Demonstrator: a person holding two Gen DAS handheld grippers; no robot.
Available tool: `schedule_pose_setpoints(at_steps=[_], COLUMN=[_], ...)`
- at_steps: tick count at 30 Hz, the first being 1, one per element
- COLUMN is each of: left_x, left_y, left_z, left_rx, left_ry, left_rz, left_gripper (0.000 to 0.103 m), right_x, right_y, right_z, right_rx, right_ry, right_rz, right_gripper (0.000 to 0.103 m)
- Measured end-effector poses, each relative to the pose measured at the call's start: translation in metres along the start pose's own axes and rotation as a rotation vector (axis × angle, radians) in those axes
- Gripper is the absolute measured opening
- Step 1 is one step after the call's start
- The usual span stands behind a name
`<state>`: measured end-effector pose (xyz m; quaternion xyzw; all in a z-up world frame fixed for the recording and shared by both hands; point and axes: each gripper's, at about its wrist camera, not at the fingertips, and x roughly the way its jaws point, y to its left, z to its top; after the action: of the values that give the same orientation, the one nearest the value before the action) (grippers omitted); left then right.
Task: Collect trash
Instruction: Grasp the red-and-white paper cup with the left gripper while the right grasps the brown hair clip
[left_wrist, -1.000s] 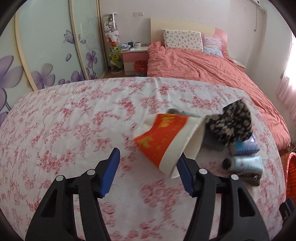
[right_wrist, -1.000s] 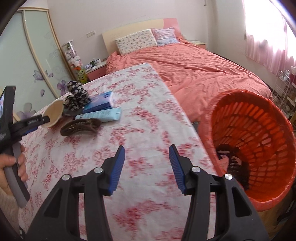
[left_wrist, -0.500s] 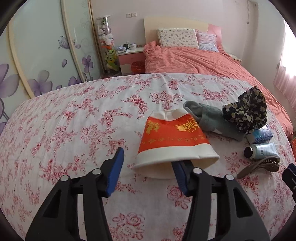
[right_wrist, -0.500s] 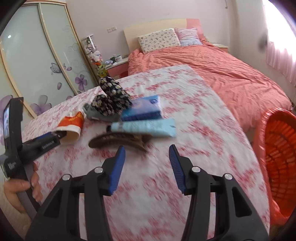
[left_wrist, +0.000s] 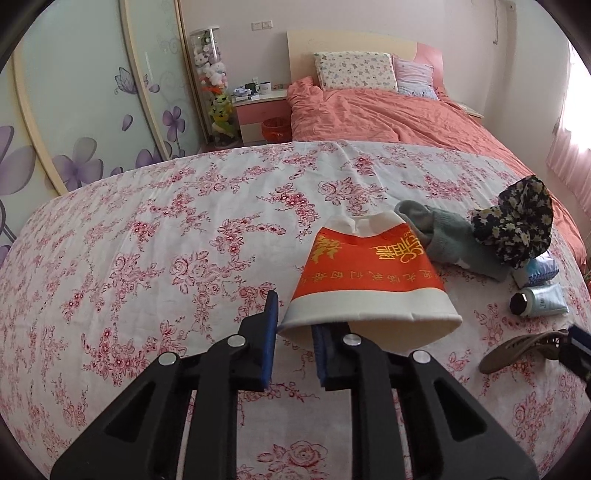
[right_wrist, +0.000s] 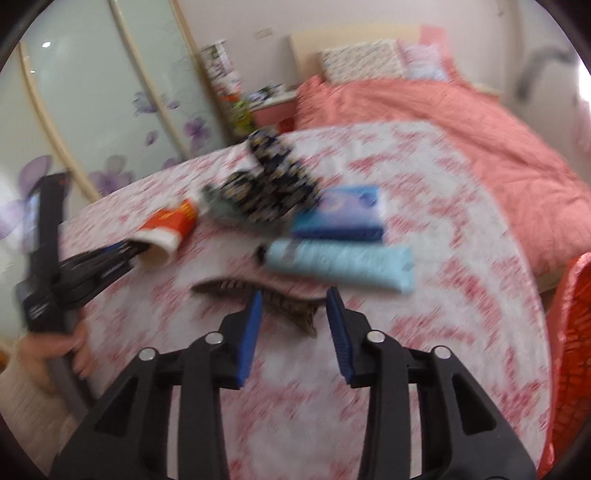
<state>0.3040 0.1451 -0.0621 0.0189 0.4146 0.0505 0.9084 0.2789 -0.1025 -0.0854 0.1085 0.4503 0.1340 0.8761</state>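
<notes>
My left tool (left_wrist: 293, 332) is closing on the rim of the crushed red-and-white paper cup (left_wrist: 369, 280), which lies on the floral-clothed worktop (left_wrist: 147, 258); one finger is inside its mouth. My right tool (right_wrist: 295, 314) is closing around the brown hair claw clip (right_wrist: 288, 301), pads not yet touching.

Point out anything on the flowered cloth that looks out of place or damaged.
The red and white paper cup lies tipped on its side, its base end crumpled. The left gripper is closing over its rim, one finger inside the mouth. Nothing looks spilled.
</notes>
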Motion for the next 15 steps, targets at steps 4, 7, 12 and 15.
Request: schedule_pose_setpoints(at_steps=[4,7,12,15], left_x=[0.002,0.004,0.005,0.007], left_y=[0.001,0.003,0.002,0.002], left_z=[0.001,0.004,0.003,0.003], left_rx=[0.004,-0.004,-0.003,-0.005], left_ry=[0.000,0.004,0.007,0.008], left_rz=[0.010,0.007,0.003,0.002], left_gripper=[0.019,0.019,0.019,0.019], right_x=[0.001,0.001,-0.001,0.010], right_y=[0.009,0.014,0.014,0.014], right_z=[-0.001,0.006,0.015,0.016], right_rx=[-0.045,-0.051,-0.051,-0.073], right_ry=[-0.028,-0.062,-0.095,-0.055], right_rz=[-0.058,-0.091,-0.084,-0.086], right_gripper=[0.035,0.040,0.045,0.045])
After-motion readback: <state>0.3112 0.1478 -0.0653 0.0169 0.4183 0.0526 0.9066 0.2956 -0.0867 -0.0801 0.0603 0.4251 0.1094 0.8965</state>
